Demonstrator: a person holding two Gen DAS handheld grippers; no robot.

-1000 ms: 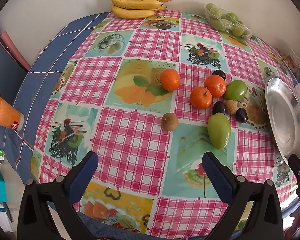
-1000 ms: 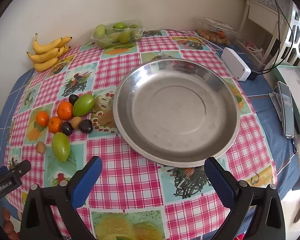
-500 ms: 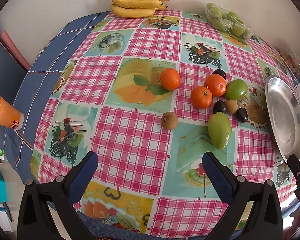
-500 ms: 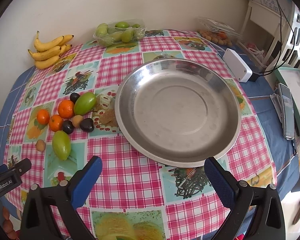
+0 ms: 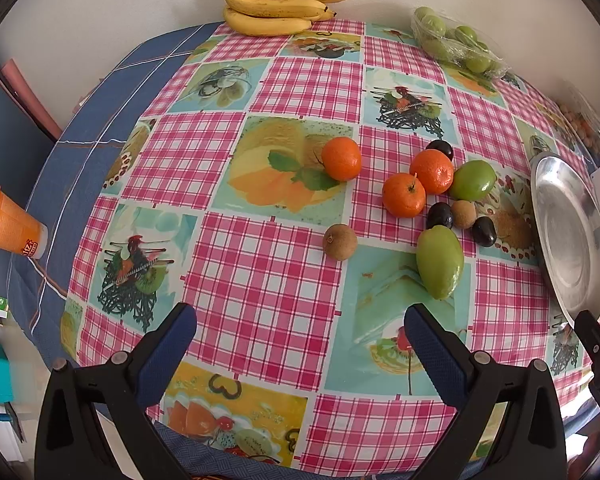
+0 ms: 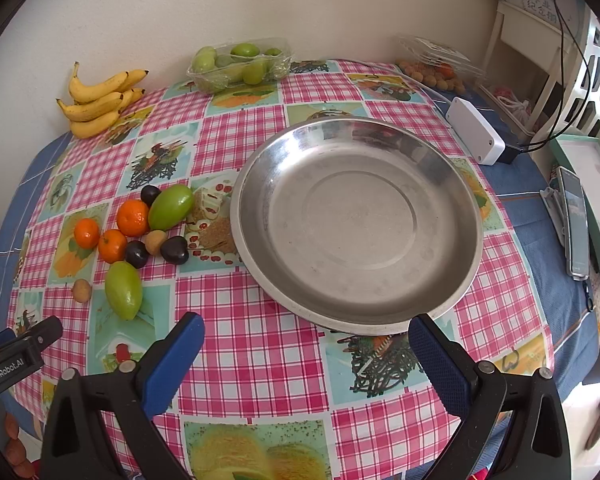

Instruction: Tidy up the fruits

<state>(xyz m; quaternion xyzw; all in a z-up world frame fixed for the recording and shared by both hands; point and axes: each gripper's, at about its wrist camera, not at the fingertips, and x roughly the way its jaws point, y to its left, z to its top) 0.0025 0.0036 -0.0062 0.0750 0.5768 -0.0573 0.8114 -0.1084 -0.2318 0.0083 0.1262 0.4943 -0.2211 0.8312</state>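
Loose on cloth: three oranges (image 5: pixel 404 195), two green mangoes (image 5: pixel 439 261), three dark plums (image 5: pixel 439 215), two brown longans (image 5: pixel 339 241). One steel dish (image 6: pixel 356 220) at 3 o'clock. One banana bunch (image 5: pixel 278 6) at 12.

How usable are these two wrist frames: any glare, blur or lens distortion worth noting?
Left wrist: sharp, evenly daylit, with soft shadows under the loose fruits; strong fisheye bulge curves the tablecloth, and dark vignette fills the corners. Right wrist: same barrel distortion; the steel plate shows dull reflections along its far wall but no blown-out glare; the area at lower right is overexposed.
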